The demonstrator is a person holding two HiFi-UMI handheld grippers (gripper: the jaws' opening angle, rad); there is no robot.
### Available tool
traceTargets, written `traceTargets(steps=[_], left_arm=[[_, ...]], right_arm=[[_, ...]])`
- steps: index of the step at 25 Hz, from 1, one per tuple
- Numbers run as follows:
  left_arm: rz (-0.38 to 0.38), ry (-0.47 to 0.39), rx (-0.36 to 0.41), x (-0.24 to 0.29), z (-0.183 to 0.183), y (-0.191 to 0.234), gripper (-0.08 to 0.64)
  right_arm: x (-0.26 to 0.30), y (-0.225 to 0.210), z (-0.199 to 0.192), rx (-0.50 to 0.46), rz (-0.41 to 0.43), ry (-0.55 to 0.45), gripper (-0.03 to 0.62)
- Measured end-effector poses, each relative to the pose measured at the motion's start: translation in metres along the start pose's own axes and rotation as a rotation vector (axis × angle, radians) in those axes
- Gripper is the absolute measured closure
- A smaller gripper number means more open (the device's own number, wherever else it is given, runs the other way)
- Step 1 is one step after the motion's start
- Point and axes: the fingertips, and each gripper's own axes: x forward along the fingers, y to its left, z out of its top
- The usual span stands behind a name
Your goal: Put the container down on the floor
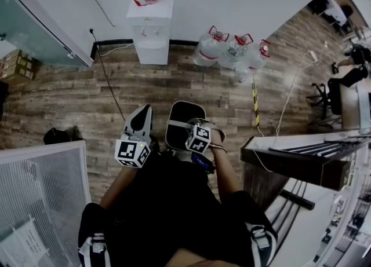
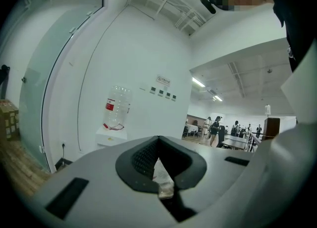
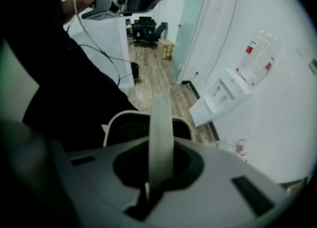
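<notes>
A dark container with a pale rim (image 1: pixel 184 122) hangs by its pale strap handle (image 1: pixel 175 124) just in front of the person's body, above the wooden floor (image 1: pixel 69 103). My right gripper (image 1: pixel 200 125) is shut on that handle. In the right gripper view the handle (image 3: pixel 161 118) runs straight up between the jaws of my right gripper (image 3: pixel 159 148), and the container's rim (image 3: pixel 113 122) shows beyond them. My left gripper (image 1: pixel 141 115) is held beside the container on its left, apart from it and pointing forward. In its own view my left gripper (image 2: pixel 158 142) is shut and holds nothing.
A white water dispenser (image 1: pixel 149 34) stands at the wall ahead, with three water bottles (image 1: pixel 235 51) on the floor to its right. A dark desk (image 1: pixel 301 157) is close on the right, a white partition (image 1: pixel 40 185) close on the left. A cable (image 1: pixel 110 86) crosses the floor.
</notes>
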Motion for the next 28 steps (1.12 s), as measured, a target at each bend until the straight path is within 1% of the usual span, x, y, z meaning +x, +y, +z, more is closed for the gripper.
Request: traceTargets(steps=[3,6,11,16,20,23,28], left_arm=[[0.02,0.003,-0.002,0.007,-0.001,0.001,0.529],[0.023,0.014,0.008,0.015,-0.005,0.004,0.529],[0.029,0.029,-0.006,0.044,-0.012,0.024,0.529],[0.024,0.061,-0.027,0.095,-0.016,0.052,0.529],[0.004,0.065,-0.028,0.14,-0.006,0.075,0.529],[-0.015,0.08,-0.037,0.171,0.0,0.094,0.529],[-0.052,0.106,-0.055,0.22,0.009,0.13,0.529]], right_arm=[[0.006,-0.009,-0.007,-0.011,0.009,0.011,0.558],[0.01,-0.02,-0.016,-0.003,0.013,0.02,0.558],[0.024,-0.048,-0.025,0.018,0.019,0.041,0.558],[0.036,-0.082,-0.023,0.028,0.029,0.051,0.558],[0.05,-0.119,-0.018,0.026,0.028,0.062,0.558],[0.056,-0.145,-0.009,0.038,0.042,0.064,0.558],[0.063,-0.198,0.013,0.037,0.036,0.068,0.558]])
